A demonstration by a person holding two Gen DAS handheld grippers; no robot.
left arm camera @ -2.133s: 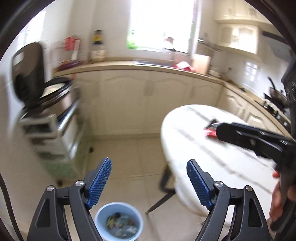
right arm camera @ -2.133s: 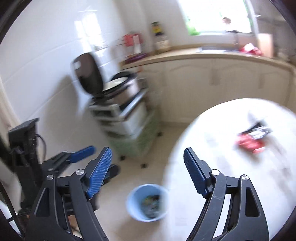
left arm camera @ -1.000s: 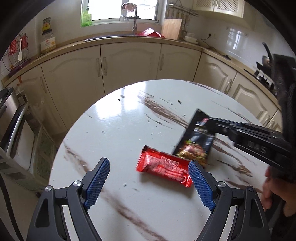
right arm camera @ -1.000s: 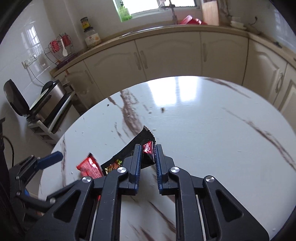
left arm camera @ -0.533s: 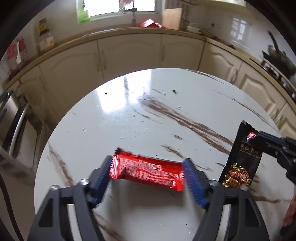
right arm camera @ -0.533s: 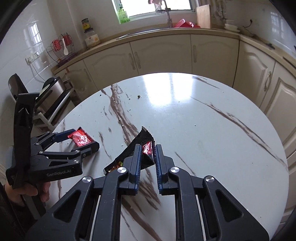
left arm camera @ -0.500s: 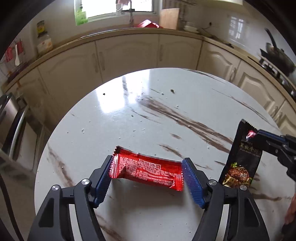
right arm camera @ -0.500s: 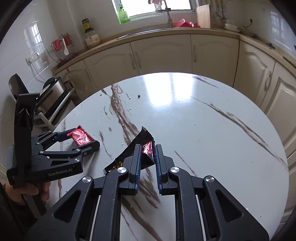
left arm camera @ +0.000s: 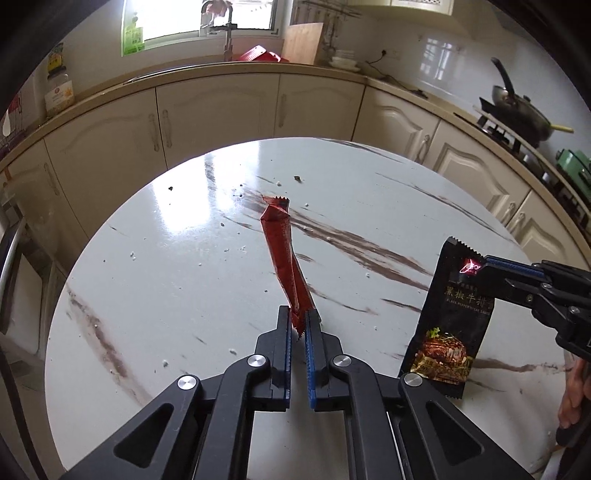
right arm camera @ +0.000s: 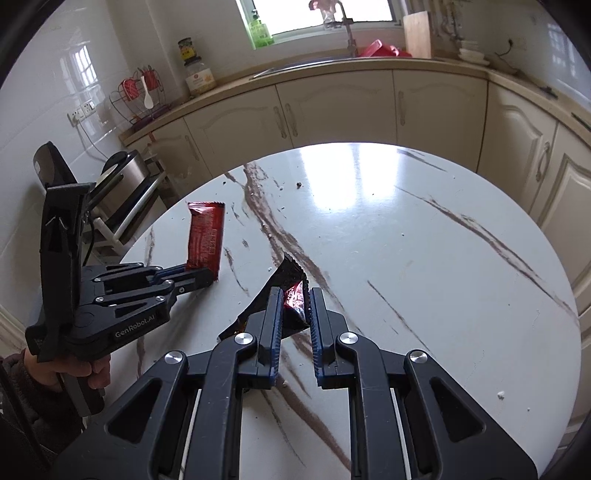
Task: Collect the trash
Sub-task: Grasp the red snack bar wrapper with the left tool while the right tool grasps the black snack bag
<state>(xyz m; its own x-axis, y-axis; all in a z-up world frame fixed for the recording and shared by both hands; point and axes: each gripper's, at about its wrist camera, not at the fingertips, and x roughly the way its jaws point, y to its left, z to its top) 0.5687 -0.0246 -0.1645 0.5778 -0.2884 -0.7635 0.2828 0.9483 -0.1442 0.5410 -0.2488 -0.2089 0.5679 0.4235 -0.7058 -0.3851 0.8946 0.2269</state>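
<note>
From the left wrist, the left gripper (left arm camera: 298, 325) is squeezed tight on one end of the red wrapper (left arm camera: 282, 251), which sticks up over the round table (left arm camera: 184, 280).

From the right wrist, the right gripper (right arm camera: 293, 302) pinches the black wrapper (right arm camera: 273, 291), lifted just above the table, beside the red wrapper.

Both cameras ride close behind their fingers, tilted down over the round marble table (left arm camera: 184, 295) toward the counter and window (right arm camera: 325, 11). Each catches the other: left gripper (right arm camera: 207, 275) in the right view, right gripper (left arm camera: 480, 264) in the left.
</note>
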